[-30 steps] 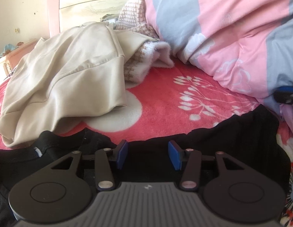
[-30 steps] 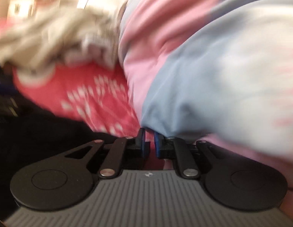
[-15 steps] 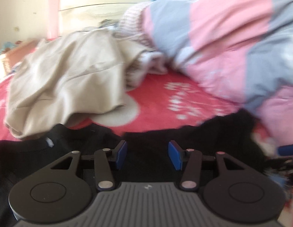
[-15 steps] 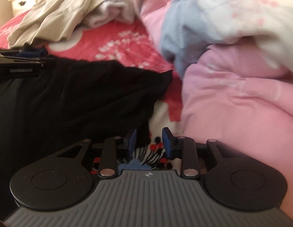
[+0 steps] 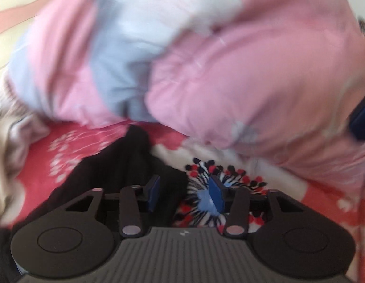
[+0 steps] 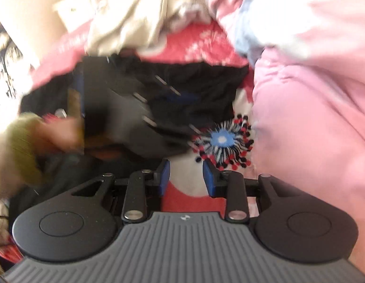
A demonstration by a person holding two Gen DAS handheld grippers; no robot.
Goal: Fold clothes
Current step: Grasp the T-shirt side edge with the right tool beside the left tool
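- Red floral bedspread; one pink-and-blue quilt.
- Left gripper: low over one black garment, fingers apart, empty.
- Right gripper: fingers apart, empty.
- One beige garment, behind.

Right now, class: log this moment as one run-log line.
left gripper: open, over black garment edge | right gripper: open, empty, above red floral bedsheet | pink quilt beside
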